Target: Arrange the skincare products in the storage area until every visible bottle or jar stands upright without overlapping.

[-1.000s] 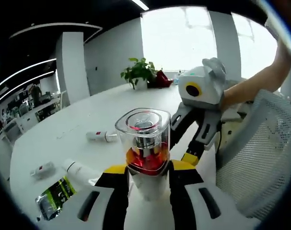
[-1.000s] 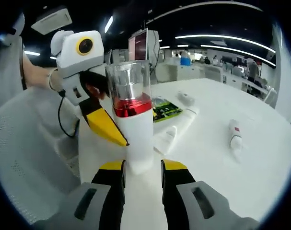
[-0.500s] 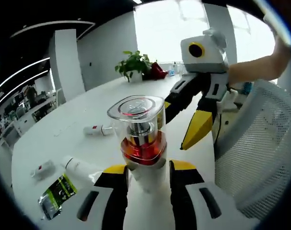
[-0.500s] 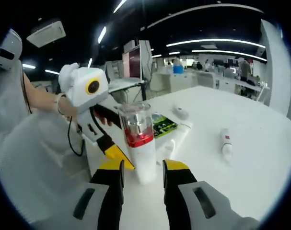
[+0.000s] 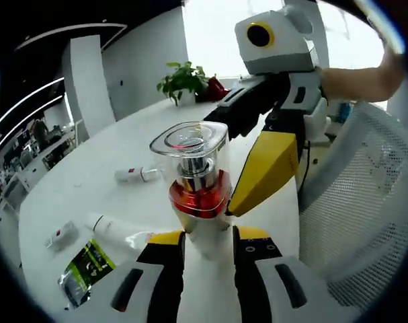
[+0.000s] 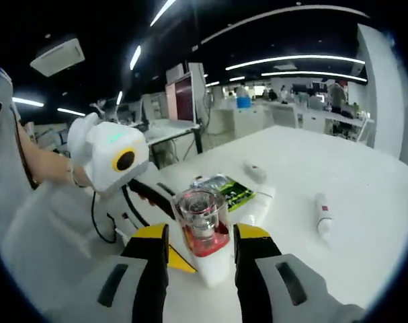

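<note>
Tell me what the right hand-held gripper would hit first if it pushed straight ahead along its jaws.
Probably the pump bottle with the clear cap and red collar: it stands upright on the white table directly between the right hand-held gripper jaws, which look open around it. Depth is unclear, so actual contact can't be confirmed.

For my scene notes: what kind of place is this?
Probably an open-plan office: a large white table, a mesh office chair, rows of desks with monitors under strip ceiling lights.

Potted plant (image 5: 181, 82) on white table (image 5: 96, 182); mesh chair (image 5: 351, 202) beside.
</note>
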Available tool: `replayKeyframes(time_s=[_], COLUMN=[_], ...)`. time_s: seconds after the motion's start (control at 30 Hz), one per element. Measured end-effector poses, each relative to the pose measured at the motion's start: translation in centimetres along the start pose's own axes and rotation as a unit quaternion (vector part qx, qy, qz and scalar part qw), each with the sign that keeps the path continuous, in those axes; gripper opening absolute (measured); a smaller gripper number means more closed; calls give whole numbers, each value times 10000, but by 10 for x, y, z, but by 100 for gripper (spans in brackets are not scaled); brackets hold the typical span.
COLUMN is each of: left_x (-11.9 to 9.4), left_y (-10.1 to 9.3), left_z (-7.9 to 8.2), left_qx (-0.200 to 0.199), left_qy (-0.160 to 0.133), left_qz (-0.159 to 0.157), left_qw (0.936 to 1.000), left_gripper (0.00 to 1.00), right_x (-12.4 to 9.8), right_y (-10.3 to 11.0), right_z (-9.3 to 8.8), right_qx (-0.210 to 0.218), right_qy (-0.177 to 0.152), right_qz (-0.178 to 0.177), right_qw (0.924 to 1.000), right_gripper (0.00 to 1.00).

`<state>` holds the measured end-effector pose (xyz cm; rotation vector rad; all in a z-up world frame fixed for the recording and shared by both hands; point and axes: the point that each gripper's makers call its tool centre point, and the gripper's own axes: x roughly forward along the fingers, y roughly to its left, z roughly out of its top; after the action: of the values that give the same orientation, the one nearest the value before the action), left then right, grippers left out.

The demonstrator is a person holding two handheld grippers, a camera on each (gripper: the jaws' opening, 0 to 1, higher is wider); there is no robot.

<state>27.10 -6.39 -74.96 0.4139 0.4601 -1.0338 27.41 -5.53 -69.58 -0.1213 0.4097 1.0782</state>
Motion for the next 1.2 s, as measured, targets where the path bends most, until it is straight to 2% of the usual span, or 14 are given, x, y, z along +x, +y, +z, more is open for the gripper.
replayKeyframes(time_s=[0.2,0.7,0.77,0.87,0.97,1.2], left_x=[-5,-5,-6,-5,-5,-5], left_y=[1,-2,-2,-2,-1,-2], left_z=[1,-2,-3,-3,-2,0], left_qx=[-44,-65,-63,-88,-78,-191], left_qy=[40,176,188,178,165,112], left_qz=[-3,-16,-18,-21,-11,-43], left_qw=[10000,9998,9998,9998,9998,9997], left_gripper=[21,18,18,18,18,18], right_x=[1,10,10,9,9,7], right_y=[3,-2,-5,-6,-6,-8], right_z=[9,7,7,6,7,7], right_qx=[134,129,15,31,-125,-302], right_qy=[-51,28,65,60,41,52], right_qz=[-236,-587,-664,-648,-668,-481], right_qw=[9996,9982,9978,9979,9977,9984], right_gripper=[38,37,33,32,31,30])
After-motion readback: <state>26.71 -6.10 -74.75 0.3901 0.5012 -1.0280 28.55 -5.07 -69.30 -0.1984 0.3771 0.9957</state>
